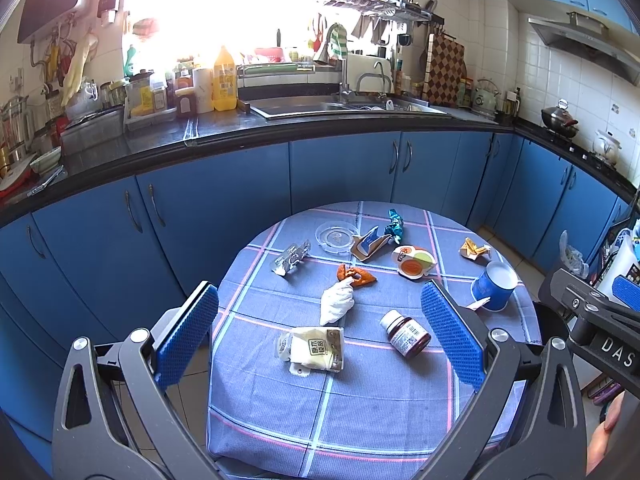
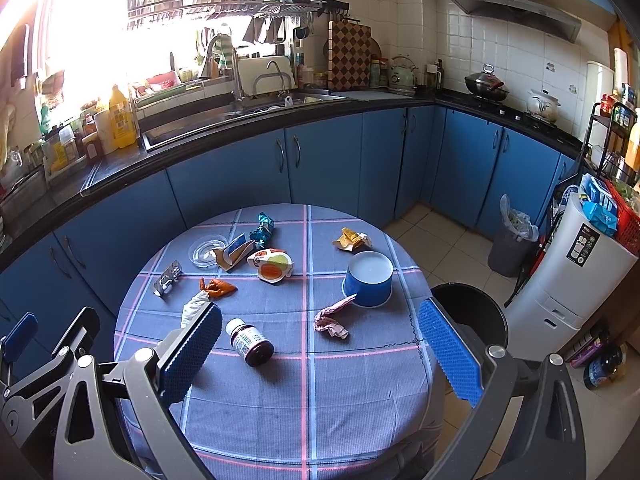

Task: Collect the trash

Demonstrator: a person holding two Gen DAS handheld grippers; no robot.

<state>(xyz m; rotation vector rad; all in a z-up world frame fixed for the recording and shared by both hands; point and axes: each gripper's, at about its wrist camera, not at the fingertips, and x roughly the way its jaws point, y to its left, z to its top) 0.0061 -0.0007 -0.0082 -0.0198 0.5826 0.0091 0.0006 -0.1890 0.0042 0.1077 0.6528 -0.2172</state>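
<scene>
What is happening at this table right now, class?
A person holds a gripper in each hand above a round table littered with trash. Both the left gripper and right gripper are open and hold nothing. A brown pill bottle, a tipped blue paper cup, crumpled tissue and wrappers lie on the cloth. A black bin stands beside the table. Nothing has been picked up yet.

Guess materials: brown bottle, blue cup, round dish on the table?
Brown bottle: glossy amber plastic or glass, can't tell; white cap, paper label. Blue cup: likely matte paper, white inside, lying tipped. Round dish: clear glass or plastic; the tablecloth shows through.
</scene>
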